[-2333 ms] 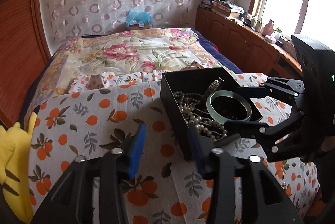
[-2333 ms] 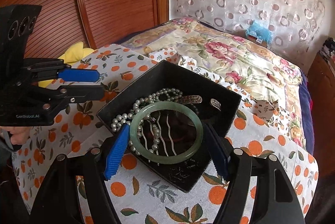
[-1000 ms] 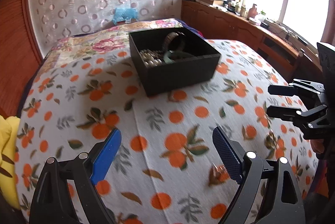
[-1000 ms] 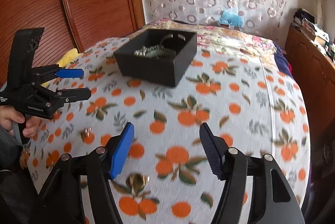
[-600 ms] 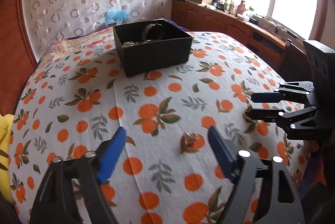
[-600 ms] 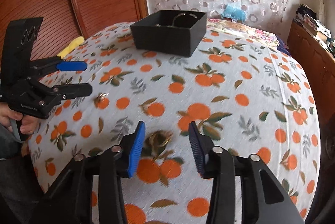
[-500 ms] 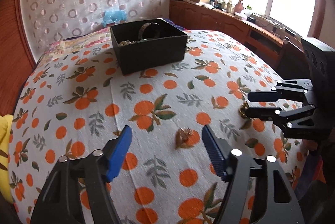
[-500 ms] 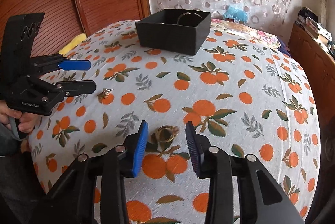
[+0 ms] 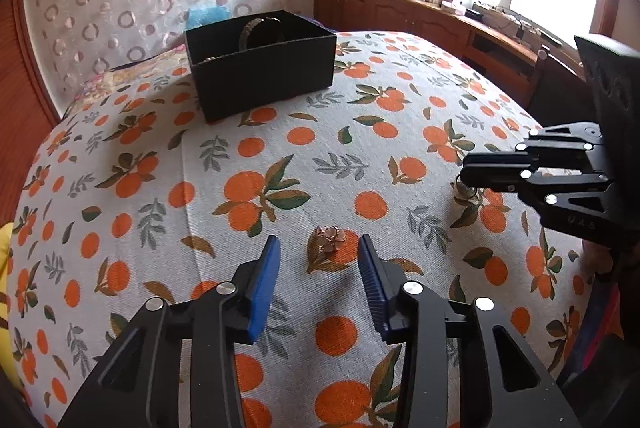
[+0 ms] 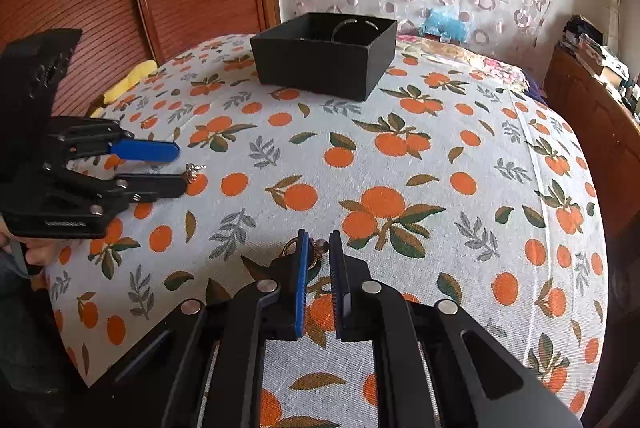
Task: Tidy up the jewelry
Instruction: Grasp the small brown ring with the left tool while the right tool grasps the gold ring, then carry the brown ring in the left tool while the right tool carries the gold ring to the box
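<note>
The left gripper (image 9: 318,260) hovers with jaws spread wide around a small rose-coloured earring (image 9: 330,233) lying on the orange-print cloth (image 9: 280,156). The right gripper (image 10: 318,248) has its jaws nearly closed on a gold ring (image 10: 316,248) on the cloth. The black jewelry box (image 10: 326,54) sits well apart at the far edge.

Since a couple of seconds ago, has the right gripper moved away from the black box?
Yes. The right gripper was over the black box then; now it sits low near the cloth's near edge, the box far ahead, its fingers nearly closed around a gold ring.
</note>
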The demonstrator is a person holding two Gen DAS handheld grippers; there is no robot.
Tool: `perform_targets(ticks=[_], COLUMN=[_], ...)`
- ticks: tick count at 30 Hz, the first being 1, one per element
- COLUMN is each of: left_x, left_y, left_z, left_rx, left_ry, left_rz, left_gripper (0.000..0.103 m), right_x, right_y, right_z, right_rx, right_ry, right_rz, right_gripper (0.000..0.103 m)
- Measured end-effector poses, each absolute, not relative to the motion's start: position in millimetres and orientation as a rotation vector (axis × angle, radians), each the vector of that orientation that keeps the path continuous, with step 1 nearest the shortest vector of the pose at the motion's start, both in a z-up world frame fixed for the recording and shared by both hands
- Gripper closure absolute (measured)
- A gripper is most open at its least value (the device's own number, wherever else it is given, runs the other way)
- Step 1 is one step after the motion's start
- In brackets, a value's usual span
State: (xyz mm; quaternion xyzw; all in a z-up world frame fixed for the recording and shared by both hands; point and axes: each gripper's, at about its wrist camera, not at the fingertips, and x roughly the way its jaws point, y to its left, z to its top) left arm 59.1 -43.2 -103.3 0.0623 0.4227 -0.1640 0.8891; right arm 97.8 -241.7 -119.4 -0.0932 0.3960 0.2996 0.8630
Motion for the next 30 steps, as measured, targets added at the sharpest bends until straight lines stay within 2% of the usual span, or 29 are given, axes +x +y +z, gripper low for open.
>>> perform_targets(ticks=[3, 4, 5, 6, 30], left_x=[60.8, 62.0, 62.8, 63.5, 125.2], left_y=[-45.7, -46.2, -46.7, -47.1, -16.1], left_z=[-103.7, -103.8, -103.8, -103.8, -61.3], left_rx=[0.142, 0.143, 0.144, 0.145, 0.080], left_ry=[0.874, 0.872, 0.871, 0.870, 0.792], left_rz=[-0.337, -0.336, -0.334, -0.332, -0.264], left_gripper=[0.071, 0.075, 0.084, 0.089, 0.089], right_x=[98.0, 98.3, 98.7, 99.2, 170.5], right_y=[-241.2, -240.8, -240.3, -239.6, -207.9], right_z=[-115.3, -113.9, -112.8, -111.8, -72.1], right_rx=[-0.193, -0.192, -0.192, -0.193, -0.245], right_ry=[0.816, 0.810, 0.807, 0.805, 0.727], right_rz=[0.631, 0.636, 0.640, 0.642, 0.717], right_gripper=[0.092, 0.092, 0.092, 0.092, 0.091])
